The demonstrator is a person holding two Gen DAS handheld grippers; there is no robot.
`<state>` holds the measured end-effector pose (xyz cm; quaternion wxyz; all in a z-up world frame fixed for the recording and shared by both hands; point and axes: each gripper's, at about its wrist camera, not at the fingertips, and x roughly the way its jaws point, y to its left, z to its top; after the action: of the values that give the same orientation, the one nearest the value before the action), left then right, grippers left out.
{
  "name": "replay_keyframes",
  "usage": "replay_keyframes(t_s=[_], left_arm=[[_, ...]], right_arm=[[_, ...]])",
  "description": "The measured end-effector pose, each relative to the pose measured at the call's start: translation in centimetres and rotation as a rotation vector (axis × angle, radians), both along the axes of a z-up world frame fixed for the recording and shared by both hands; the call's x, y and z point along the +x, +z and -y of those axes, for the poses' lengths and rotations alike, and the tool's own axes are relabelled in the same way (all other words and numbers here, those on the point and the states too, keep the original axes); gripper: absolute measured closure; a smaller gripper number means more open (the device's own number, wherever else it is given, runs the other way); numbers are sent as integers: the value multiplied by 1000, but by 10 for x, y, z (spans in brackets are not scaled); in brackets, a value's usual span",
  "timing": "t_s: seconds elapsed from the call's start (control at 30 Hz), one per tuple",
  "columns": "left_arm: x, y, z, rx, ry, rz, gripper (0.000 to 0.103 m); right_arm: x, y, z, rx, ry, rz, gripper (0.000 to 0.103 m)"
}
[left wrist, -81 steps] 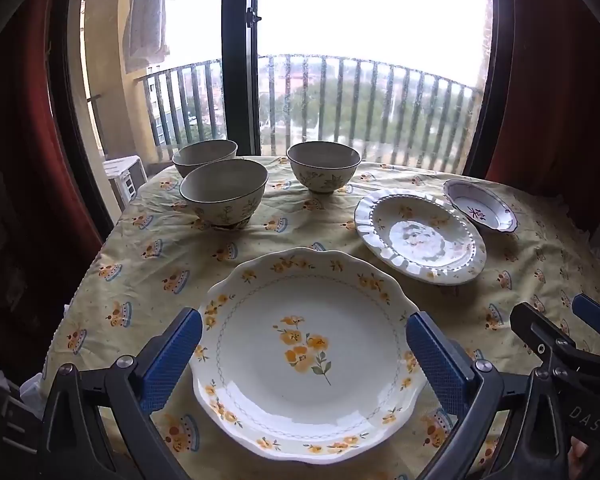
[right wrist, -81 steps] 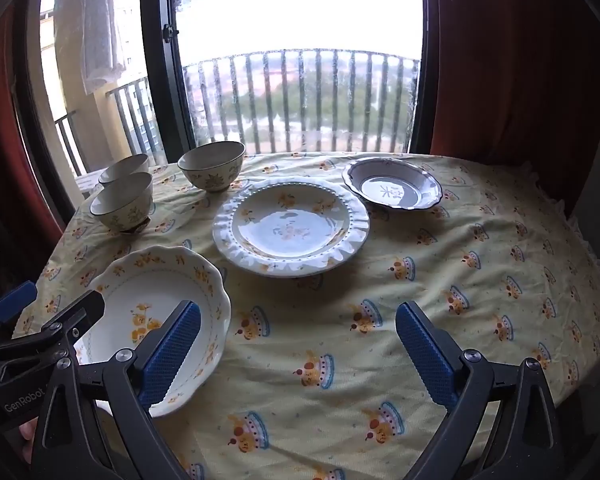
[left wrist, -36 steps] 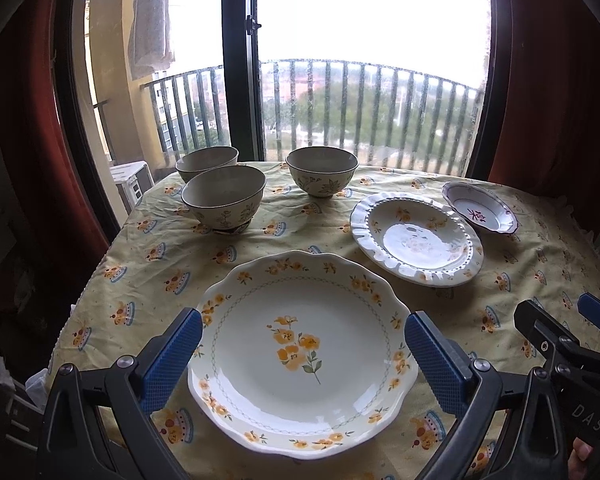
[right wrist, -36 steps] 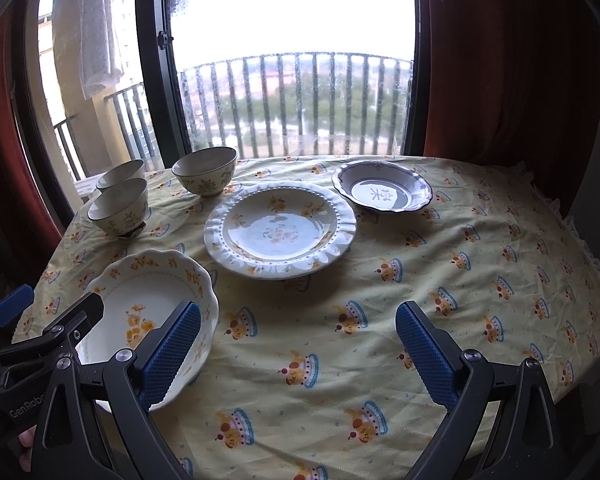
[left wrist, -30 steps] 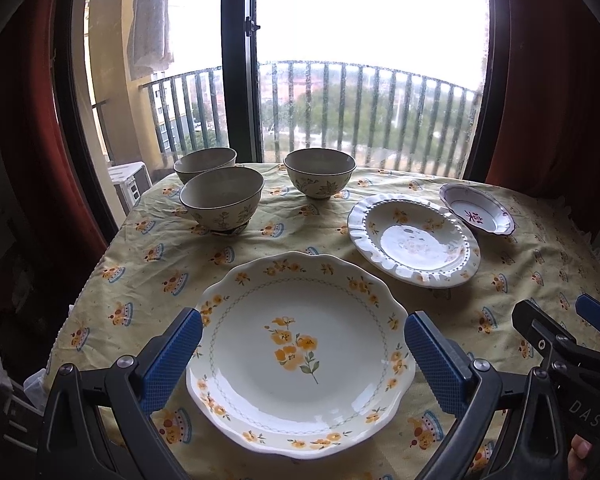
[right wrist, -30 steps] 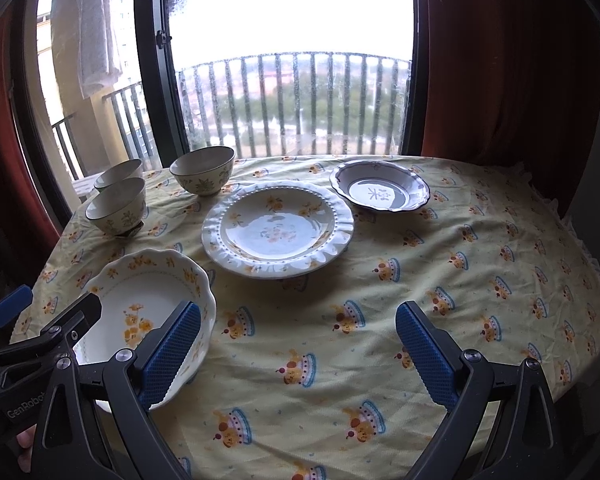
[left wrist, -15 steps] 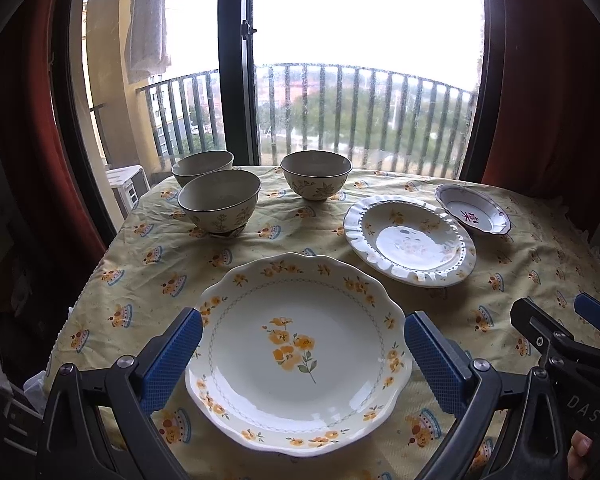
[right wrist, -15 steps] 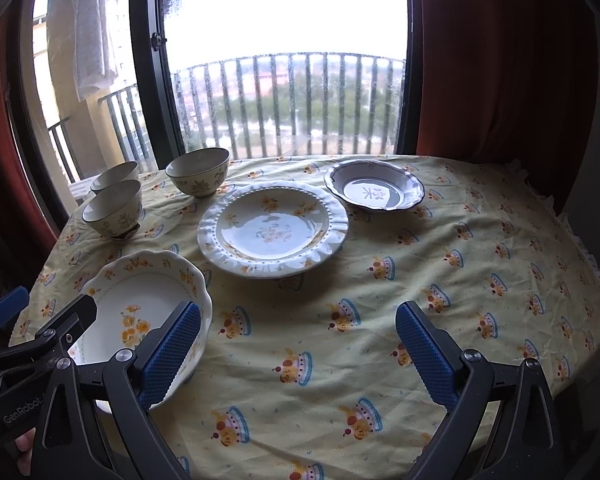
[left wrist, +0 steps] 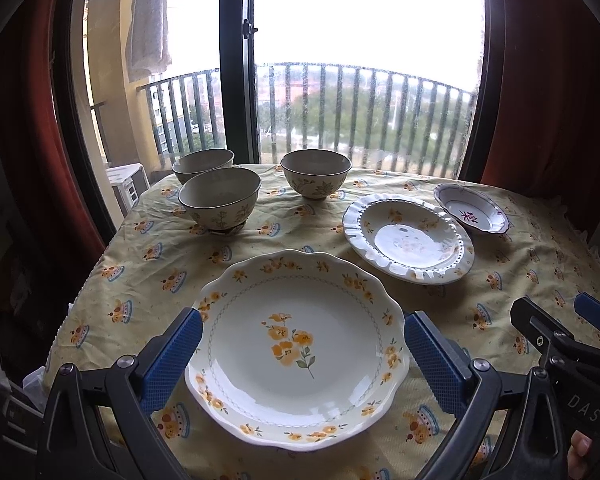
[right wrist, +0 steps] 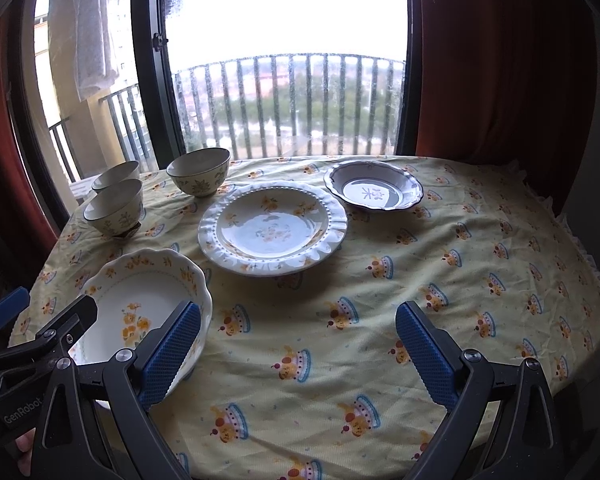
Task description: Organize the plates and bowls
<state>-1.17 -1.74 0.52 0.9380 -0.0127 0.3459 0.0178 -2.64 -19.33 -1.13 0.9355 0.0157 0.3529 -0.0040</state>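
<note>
Left gripper (left wrist: pixel 302 354) has its jaws spread wide, blue pads sitting either side of the big yellow-flower plate (left wrist: pixel 298 350) without touching it, so nothing's grabbed yet. Right gripper (right wrist: pixel 298 354) is just as wide and holds nothing, hanging over bare tablecloth (right wrist: pixel 480 248) near the front edge.

What's changed over the last couple of seconds: honestly not much. Both grippers have drifted back and up a little, so the table looks slightly further off and more of the balcony railing (left wrist: pixel 340 108) shows behind it. No dish has moved.

Going outward from there, the white ruffled plate (right wrist: pixel 272 228) sits mid-table, the small purple-rimmed dish (right wrist: pixel 374 188) just behind it to the right, close but I think not touching. The three bowls are over on the far left: front bowl (left wrist: pixel 220 200), back bowl (left wrist: pixel 202 164) right behind it, third bowl (left wrist: pixel 315 174) a bit apart.

So my read is the sorting hasn't really begun, everything is still separate. Flower plate looks like the obvious first pick for the left gripper
</note>
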Motion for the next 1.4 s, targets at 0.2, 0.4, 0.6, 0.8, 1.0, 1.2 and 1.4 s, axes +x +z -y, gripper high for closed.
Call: replay_keyframes(t_s=[0.2,0.4,0.6,0.8,1.0,1.2,1.4], left_arm=[[-3,-1,2,-1,0,-2,2],[-6,-2,3,-1,2,-5,2],[-5,-1,4,-7,20,-21,3],[0,-2,-4,0,40,-55,5],[13,-6,-21,-14,47,-90,6],[42,-24,-40,51,48,-202,16],[70,-43,-70,-1,34,-282,16]], right_arm=[[-1,0,1,0,0,1,4],[-1,0,0,0,0,1,4],[-3,0,0,-12,16,1,4],[0,-1,-6,2,43,-23,4],[16,-6,-19,41,34,-76,4],[40,-19,-48,34,30,-128,4],[70,-38,-79,18,23,-196,7]])
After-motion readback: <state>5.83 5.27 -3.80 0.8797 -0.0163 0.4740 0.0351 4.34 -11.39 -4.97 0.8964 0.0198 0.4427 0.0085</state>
